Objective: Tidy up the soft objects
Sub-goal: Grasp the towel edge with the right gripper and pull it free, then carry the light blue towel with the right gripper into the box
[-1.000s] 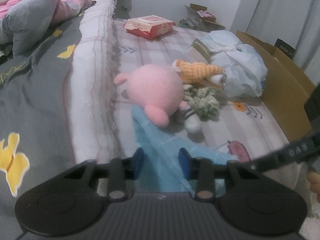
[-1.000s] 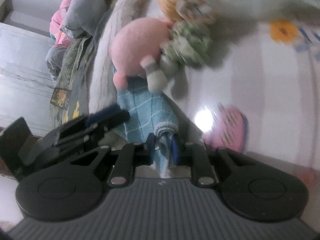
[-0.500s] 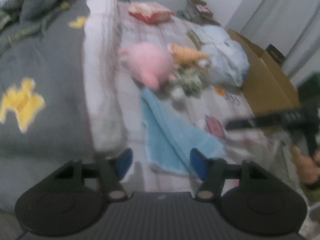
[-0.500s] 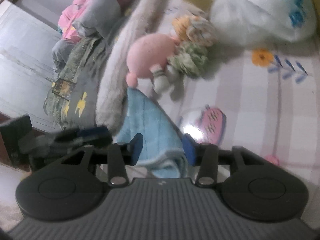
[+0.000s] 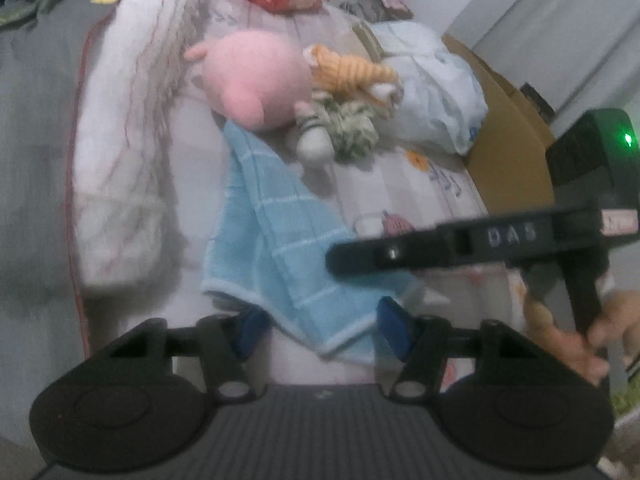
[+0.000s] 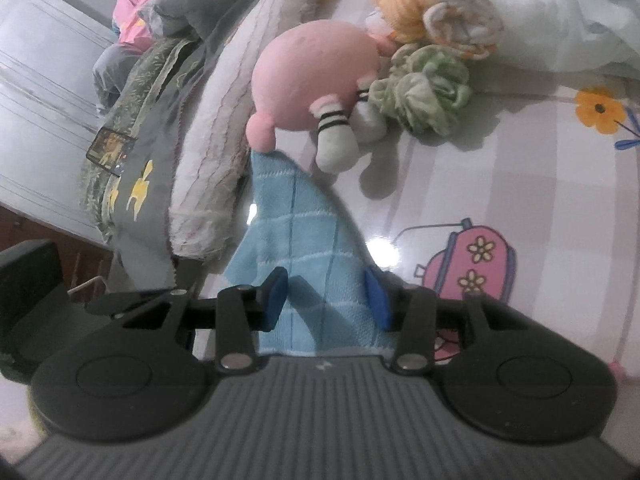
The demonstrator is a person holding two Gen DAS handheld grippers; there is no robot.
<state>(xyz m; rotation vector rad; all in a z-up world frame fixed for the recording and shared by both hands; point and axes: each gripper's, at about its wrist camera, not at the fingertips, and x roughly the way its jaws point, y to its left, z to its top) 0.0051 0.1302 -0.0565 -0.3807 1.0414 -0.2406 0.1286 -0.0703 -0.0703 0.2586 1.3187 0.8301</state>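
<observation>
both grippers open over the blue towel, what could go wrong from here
The blue towel has its far corner against the pink plush, possibly tucked under it, so pulling it may drag the plush and rolled socks. The left gripper and right gripper sit close together and could collide.

light: dim, cool indoor | left view: motion-blurred, soft | right view: sharper, glare spot on bedsheet [image 6: 383, 249] | fisheye bending at edges
</observation>
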